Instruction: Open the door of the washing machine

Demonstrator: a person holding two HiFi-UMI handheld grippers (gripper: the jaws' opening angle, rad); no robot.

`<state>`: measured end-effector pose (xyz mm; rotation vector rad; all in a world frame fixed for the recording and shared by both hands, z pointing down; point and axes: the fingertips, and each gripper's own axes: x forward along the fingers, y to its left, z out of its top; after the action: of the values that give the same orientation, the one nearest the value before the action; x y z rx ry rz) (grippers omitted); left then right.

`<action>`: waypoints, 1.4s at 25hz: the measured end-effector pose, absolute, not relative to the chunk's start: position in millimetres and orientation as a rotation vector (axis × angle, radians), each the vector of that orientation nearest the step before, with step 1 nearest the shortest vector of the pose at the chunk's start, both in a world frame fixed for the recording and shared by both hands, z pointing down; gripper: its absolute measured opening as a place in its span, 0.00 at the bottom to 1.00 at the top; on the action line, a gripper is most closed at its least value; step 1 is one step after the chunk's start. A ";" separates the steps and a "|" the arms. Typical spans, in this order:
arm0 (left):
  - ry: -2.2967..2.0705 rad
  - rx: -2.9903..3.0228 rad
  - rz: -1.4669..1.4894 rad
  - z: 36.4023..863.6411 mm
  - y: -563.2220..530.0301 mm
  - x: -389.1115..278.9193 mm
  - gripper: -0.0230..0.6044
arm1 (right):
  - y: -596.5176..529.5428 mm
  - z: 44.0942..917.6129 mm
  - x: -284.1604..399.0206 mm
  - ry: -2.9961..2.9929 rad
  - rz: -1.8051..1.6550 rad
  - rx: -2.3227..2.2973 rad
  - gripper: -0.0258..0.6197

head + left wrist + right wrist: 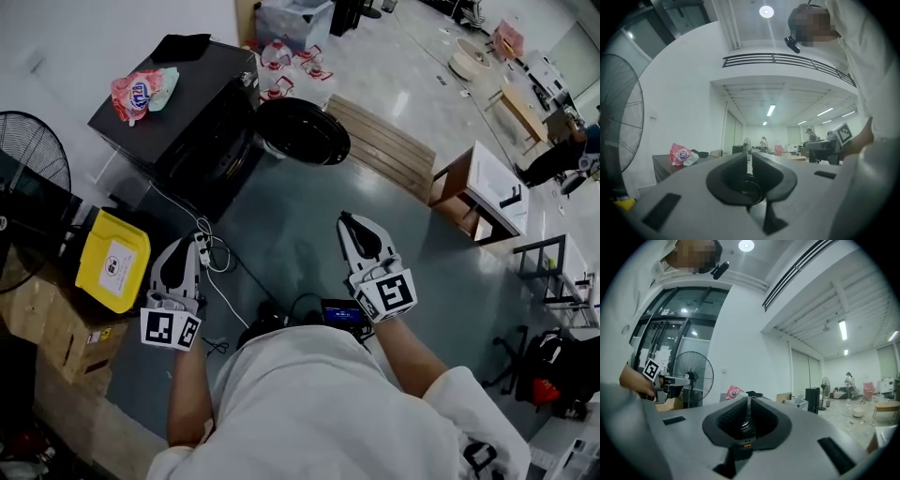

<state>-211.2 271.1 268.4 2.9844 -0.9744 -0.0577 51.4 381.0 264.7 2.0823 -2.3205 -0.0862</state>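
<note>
My left gripper (186, 251) has its jaws a slit apart and empty; my right gripper (352, 225) is clenched on nothing. The washing machine (178, 122) sits well ahead, its door (302, 131) seemingly ajar. The floor cables (225, 272) could snag my approach.

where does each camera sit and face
Head view: on the person's head, looking steeply down at the floor and washing machine; shows both forearms, left gripper, right gripper.
Left gripper view: on the left gripper, looking level along its jaws across the room; the person's torso at right.
Right gripper view: on the right gripper, level toward a fan and wall; the person's shirt at left.
Shared: the pink bag shows in all three.
</note>
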 end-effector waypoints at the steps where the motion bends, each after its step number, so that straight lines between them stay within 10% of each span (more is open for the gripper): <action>1: -0.971 2.981 -0.041 269.9 279.1 -205.6 0.10 | 389.6 264.8 54.3 -2.332 -0.081 2.082 0.11; 35: -0.887 2.935 0.072 303.4 350.9 -168.0 0.10 | 441.4 309.7 66.0 -2.304 0.062 2.107 0.11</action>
<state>-168.0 350.9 303.4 2.9346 -0.8865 0.0722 66.0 441.4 309.7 2.1074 -2.3041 0.0615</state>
